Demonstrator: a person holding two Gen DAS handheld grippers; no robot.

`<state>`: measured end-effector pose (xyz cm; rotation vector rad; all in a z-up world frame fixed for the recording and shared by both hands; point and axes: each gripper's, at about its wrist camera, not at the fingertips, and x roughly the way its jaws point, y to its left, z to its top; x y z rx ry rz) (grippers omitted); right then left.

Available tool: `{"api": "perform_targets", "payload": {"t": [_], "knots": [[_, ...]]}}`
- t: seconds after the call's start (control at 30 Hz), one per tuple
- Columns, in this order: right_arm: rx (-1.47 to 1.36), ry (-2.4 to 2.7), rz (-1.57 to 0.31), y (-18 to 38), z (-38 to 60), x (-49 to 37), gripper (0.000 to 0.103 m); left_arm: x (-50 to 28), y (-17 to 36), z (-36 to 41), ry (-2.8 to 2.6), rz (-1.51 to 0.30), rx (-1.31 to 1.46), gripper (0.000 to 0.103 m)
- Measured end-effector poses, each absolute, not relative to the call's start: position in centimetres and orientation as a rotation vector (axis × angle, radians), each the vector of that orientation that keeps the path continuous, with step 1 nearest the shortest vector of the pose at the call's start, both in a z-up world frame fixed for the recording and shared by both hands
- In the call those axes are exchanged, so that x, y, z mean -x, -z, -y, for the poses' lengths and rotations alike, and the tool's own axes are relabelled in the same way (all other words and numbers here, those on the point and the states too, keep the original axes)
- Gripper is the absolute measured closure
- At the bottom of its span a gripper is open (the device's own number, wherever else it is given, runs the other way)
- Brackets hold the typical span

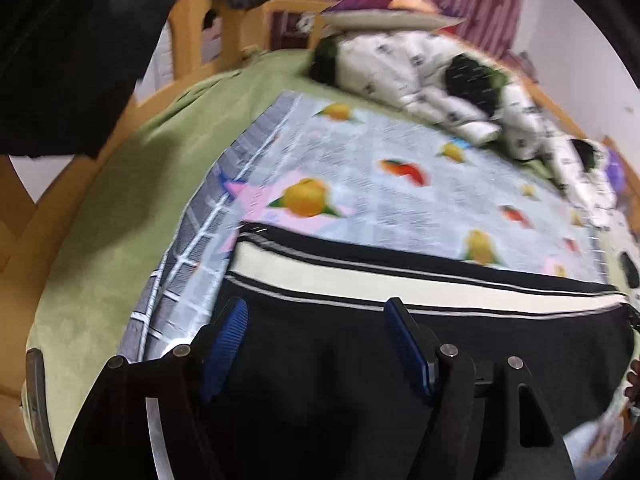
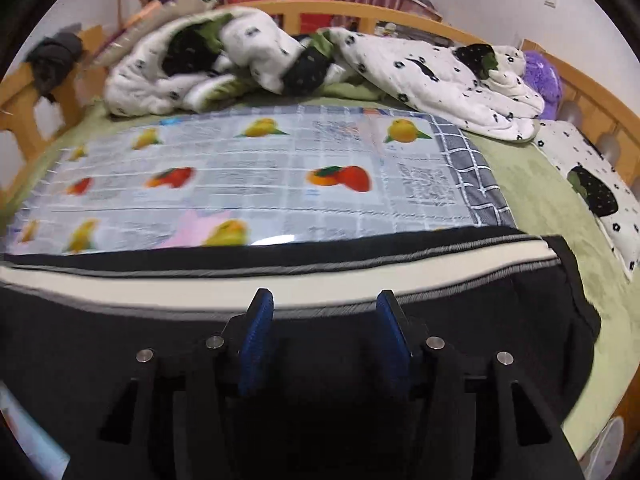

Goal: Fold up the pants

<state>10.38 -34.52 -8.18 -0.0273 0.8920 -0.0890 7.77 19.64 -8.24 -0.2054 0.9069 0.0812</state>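
Black pants (image 1: 320,360) with a cream side stripe (image 1: 360,276) lie flat along the near edge of the bed, on a fruit-print plastic sheet (image 1: 380,184). My left gripper (image 1: 316,308) hovers over the pants near their left end, jaws open and empty. In the right wrist view the same pants (image 2: 120,344) and stripe (image 2: 240,284) run across the frame, ending at the right. My right gripper (image 2: 324,300) is open and empty just above the black cloth near the stripe.
A crumpled white quilt with black flowers (image 2: 280,52) is heaped at the far side. Green bedding (image 1: 112,208) covers the bed inside a wooden rail (image 2: 400,12). A purple plush (image 2: 540,76) and a pillow (image 2: 600,184) lie at the right. Dark clothing (image 1: 60,60) hangs at left.
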Motion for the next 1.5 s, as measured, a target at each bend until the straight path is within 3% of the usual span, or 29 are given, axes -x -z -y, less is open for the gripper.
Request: {"api": "perform_targets", "payload": {"t": [0.23,0.33,0.47,0.6,0.77,0.83,0.93,1.1,1.3,1.5], "knots": [[-0.108,0.072,-0.764,-0.4,32.2,-3.2,0.05,-4.2,-0.9,-15.3,0.014,-0.865,0.185,0.042],[-0.161,0.068,-0.763,-3.1,30.7,-1.2,0.049,-2.1,-4.5,-14.3,0.039,-0.818,0.169,0.04],[-0.128,0.019,-0.709,-5.0,27.4,1.2,0.037,0.6,-5.8,-13.4,0.057,-0.778,0.127,0.029],[-0.139,-0.075,-0.675,-3.5,24.5,2.2,0.037,2.7,-2.6,-14.1,0.019,-0.784,0.151,0.029],[-0.223,-0.184,-0.687,2.4,23.3,1.3,0.037,5.2,6.8,-18.0,0.073,-0.86,0.376,0.03],[-0.198,-0.175,-0.743,4.7,22.8,0.6,0.044,6.0,10.3,-19.6,0.051,-0.881,0.449,0.031],[-0.146,-0.18,-0.771,5.9,22.3,0.3,0.045,6.6,15.2,-22.4,0.022,-0.911,0.582,0.032],[-0.136,-0.147,-0.797,7.7,22.5,0.0,0.045,6.0,17.5,-25.5,0.008,-0.811,0.712,0.042],[-0.135,-0.128,-0.819,8.9,22.9,-0.4,0.045,1.6,18.8,-28.1,-0.046,-0.816,0.826,0.068],[-0.094,-0.073,-0.831,10.6,24.9,0.8,0.045,0.9,19.0,-28.6,-0.112,-0.818,0.867,0.08]]}}
